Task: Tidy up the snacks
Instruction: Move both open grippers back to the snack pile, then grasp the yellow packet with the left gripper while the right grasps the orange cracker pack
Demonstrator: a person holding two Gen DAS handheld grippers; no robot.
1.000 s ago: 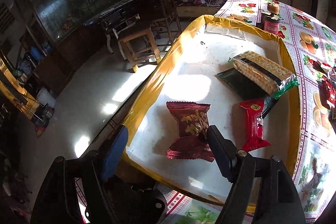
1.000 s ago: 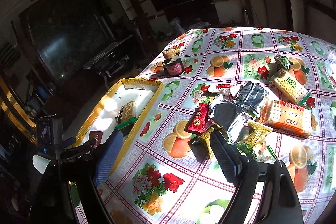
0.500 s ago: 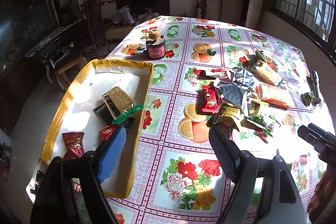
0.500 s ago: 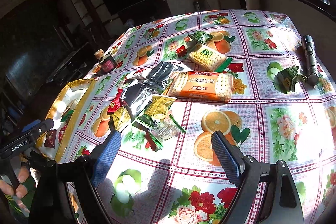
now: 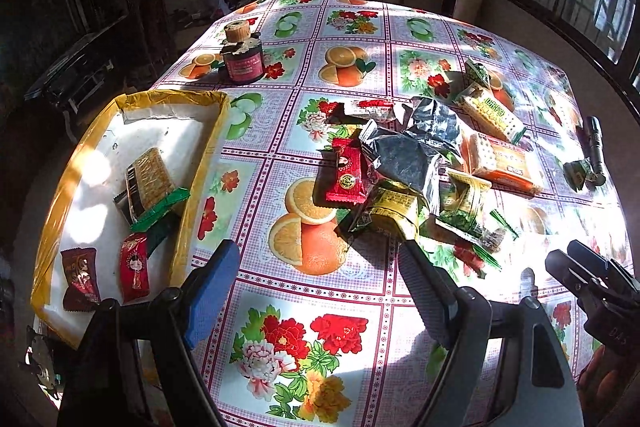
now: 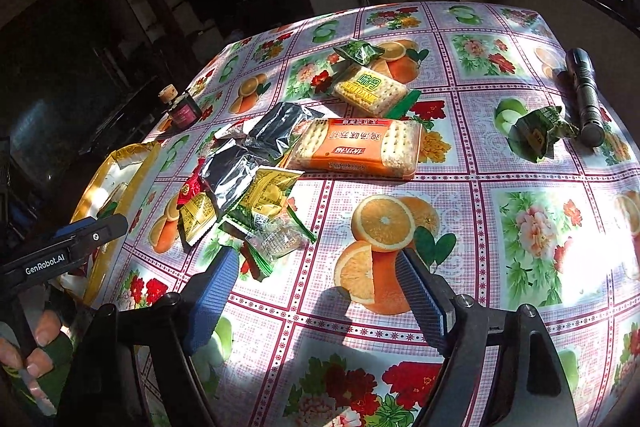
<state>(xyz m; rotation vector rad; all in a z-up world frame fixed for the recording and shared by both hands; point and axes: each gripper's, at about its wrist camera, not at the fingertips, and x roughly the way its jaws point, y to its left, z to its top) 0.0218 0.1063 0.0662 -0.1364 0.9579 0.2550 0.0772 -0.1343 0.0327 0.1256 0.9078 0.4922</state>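
Tray (image 5: 208, 155), left of the left claw (image 5: 316, 291): four snacks stowed, namely one biscuit pack (image 5: 150, 177), two red sweets, one dark packet.
Loose pile (image 5: 404, 163), just ahead of both claws on the table (image 5: 320, 307): foil, red, yellow and orange packs, still unsorted.
Left claw: released, empty.
Right claw (image 6: 316, 291): closing, nothing between.

Left gripper (image 5: 316, 287): held angled downward, jaws spread wide, nothing between the pads.
Right gripper (image 6: 316, 291): angled downward, jaws closing (nothing is caught between them).
Left hand (image 6: 28, 351): seen at the lower left of the right wrist view, fingers wrapped round the handle, a green cuff at the wrist.
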